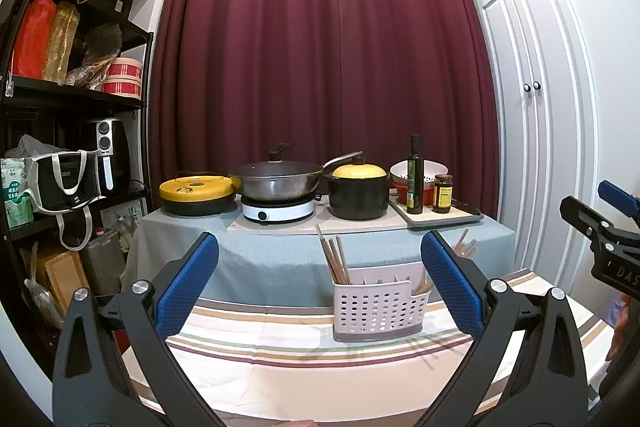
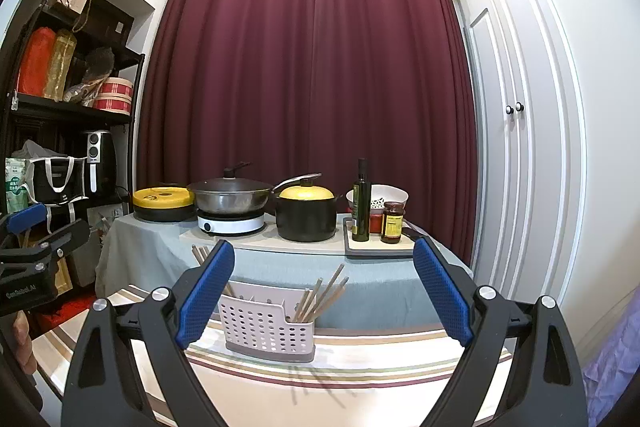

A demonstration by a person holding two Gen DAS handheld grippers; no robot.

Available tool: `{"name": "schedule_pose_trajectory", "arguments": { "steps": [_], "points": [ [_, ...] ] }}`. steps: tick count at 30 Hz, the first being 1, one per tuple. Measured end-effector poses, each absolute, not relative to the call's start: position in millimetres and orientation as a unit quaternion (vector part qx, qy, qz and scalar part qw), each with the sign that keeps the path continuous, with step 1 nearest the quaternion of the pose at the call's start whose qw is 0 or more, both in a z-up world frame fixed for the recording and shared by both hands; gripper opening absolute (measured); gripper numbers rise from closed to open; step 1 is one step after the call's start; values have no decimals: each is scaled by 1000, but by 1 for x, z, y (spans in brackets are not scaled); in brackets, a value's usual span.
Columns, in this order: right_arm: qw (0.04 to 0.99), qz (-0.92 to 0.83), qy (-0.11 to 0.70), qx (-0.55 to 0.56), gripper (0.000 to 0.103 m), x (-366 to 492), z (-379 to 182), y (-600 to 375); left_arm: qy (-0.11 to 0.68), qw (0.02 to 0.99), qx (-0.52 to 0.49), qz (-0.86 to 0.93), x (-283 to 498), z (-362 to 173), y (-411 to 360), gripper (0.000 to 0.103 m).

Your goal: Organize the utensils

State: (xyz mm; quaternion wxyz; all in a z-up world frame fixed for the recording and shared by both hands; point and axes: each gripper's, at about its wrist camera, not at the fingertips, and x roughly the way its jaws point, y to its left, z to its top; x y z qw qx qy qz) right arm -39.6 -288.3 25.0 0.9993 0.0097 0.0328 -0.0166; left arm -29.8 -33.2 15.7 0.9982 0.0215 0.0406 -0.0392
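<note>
both grippers, left gripper (image 1: 320, 283) and right gripper (image 2: 324, 291), hover with jaws spread wide, empty. chopsticks (image 2: 320, 297) stand in the perforated caddy (image 2: 268, 327) on the striped tabletop (image 2: 360, 359), at 12 o'clock. probably wood: light, stiff, thin, slippery; pinch mid-shaft.

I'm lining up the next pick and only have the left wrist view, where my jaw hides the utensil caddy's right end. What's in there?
Observer: Several wooden chopsticks stand in the right end compartment of the utensil caddy, leaning right.
Operator: Are the right jaws free?
Observer: Yes. The right gripper is wide open and holds nothing.
Operator: Where is it aimed?
Observer: The caddy sits between its jaws, left of centre.
</note>
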Motion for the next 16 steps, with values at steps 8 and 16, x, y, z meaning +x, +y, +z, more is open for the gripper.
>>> {"name": "schedule_pose_trajectory", "arguments": {
  "steps": [8, 16],
  "points": [
    [999, -17, 43, 11, 88, -32, 20, -291, 51, 998, 2, -48, -19, 14, -28, 99],
    [997, -28, 67, 13, 88, -7, 7, -298, 94, 995, -1, -24, 20, -7, -17, 99]
  ]
}}
